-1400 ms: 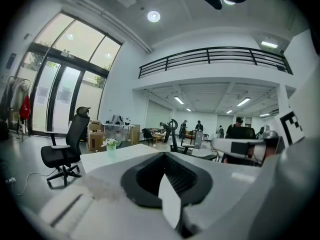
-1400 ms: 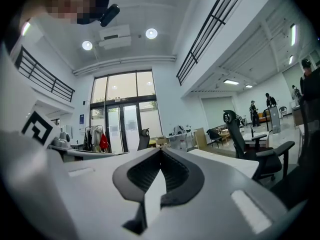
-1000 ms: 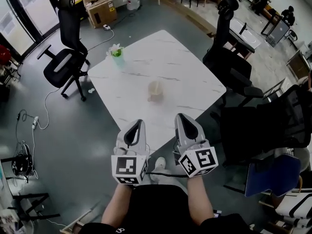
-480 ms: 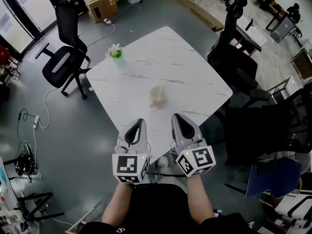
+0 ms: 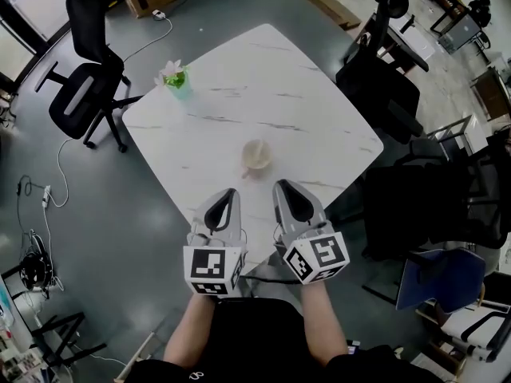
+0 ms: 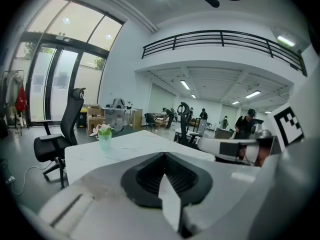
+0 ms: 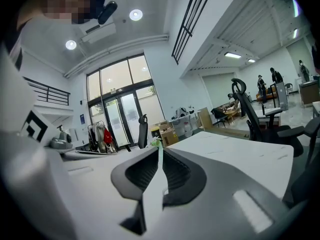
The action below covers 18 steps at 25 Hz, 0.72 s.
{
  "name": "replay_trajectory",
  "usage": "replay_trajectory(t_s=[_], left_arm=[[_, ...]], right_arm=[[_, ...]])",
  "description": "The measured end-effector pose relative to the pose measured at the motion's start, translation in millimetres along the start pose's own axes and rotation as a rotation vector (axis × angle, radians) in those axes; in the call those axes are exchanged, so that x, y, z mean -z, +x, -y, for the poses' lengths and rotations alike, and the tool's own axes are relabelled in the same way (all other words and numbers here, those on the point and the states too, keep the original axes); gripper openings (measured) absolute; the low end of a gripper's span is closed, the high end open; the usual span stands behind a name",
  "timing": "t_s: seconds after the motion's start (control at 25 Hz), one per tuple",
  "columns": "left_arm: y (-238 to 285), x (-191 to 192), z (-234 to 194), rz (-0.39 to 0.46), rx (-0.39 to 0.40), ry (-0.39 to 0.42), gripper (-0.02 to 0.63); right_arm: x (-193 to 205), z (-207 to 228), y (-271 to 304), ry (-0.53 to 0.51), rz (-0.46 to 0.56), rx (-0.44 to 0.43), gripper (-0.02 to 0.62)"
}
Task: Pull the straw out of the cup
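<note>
In the head view, one beige round cup [image 5: 256, 156] stands near the middle of the white marble-veined square counter [image 5: 319, 118]. Both tools lie just short of the cup, on our side of it, and point up the frame toward it. The left tool [image 5: 227, 194] is below and left of the cup. The right tool [image 5: 283, 186] is below and slightly right of it, and we judge it a little nearer. So the coming reach runs forward and a touch inward.

We cannot make out the straw for certain. A faint pinkish streak [image 5: 244, 173] at the cup's near-left edge may be it, but its long axis is too small to read.

Beyond the cup and to its left, at the counter's far corner, sits one small green pot of white flowers [image 5: 175, 76]. We count one cup, one pot, at most one straw and two tools.

In the left gripper view, the left tool [image 6: 165, 159] has its jaws pressed together with nothing between them. Its own body hides the cup, and only the pot [image 6: 104, 136] shows.

In the right gripper view, the right tool [image 7: 160, 151] has just been opening. Its jaws stand a narrow slit apart with nothing between them, and the cup is not visible.
</note>
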<state>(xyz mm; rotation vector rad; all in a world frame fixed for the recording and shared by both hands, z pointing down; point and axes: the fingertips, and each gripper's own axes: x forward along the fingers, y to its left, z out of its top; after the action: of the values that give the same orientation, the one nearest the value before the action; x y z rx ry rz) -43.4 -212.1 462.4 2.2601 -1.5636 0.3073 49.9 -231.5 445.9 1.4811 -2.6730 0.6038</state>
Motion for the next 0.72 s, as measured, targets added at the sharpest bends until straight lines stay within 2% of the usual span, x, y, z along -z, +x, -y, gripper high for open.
replay_trajectory(t_s=[0.4, 0.72], left_arm=[[35.6, 14.6, -18.2, -0.06, 0.029, -0.022, 0.0], [54.6, 19.0, -30.3, -0.094, 0.038, -0.03, 0.001]], right_arm=[[25.7, 27.7, 48.6, 0.013, -0.085, 0.025, 0.063], [43.6, 48.1, 84.1, 0.044, -0.155, 0.032, 0.131]])
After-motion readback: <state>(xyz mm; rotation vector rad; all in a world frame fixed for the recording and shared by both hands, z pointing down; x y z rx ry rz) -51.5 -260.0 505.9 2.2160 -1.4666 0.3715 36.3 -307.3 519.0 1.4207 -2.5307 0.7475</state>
